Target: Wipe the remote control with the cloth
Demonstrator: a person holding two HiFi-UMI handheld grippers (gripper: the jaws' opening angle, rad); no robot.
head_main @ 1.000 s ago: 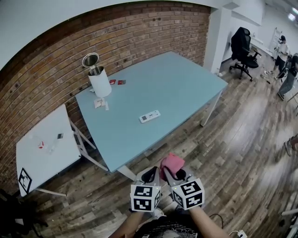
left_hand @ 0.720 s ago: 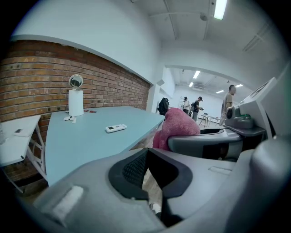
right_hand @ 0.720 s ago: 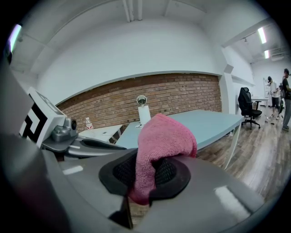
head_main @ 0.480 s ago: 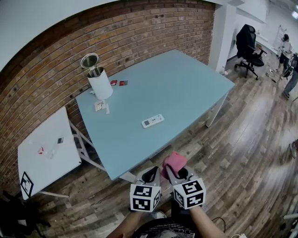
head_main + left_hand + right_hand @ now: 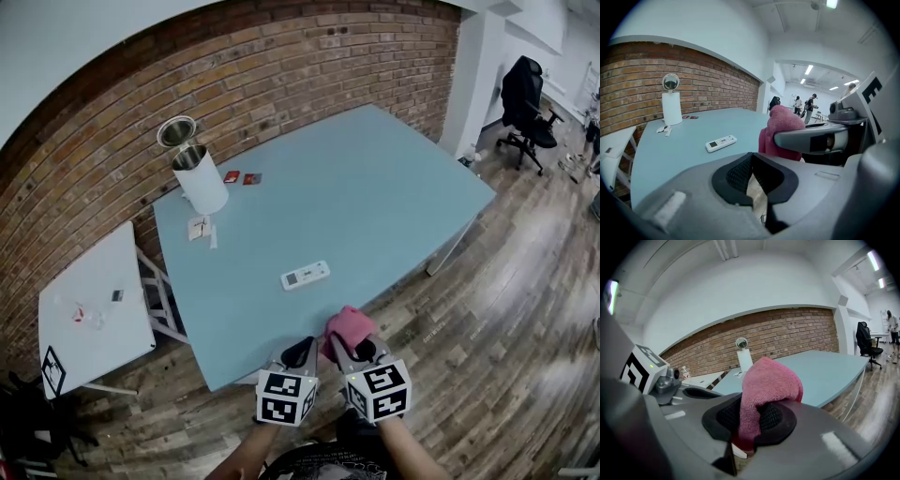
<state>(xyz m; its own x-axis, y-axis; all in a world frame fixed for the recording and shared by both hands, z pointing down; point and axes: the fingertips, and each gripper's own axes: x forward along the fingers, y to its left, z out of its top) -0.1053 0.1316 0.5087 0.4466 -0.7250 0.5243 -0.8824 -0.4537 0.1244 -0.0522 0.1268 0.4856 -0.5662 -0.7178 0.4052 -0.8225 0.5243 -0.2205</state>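
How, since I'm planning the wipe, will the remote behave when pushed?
The remote looks slim, flat and rigid, so it probably won't roll or tip. Lying loose on the smooth table, it likely slides unless steadied.

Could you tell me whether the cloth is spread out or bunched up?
Bunched up: the cloth is a wad pinched in the right gripper.
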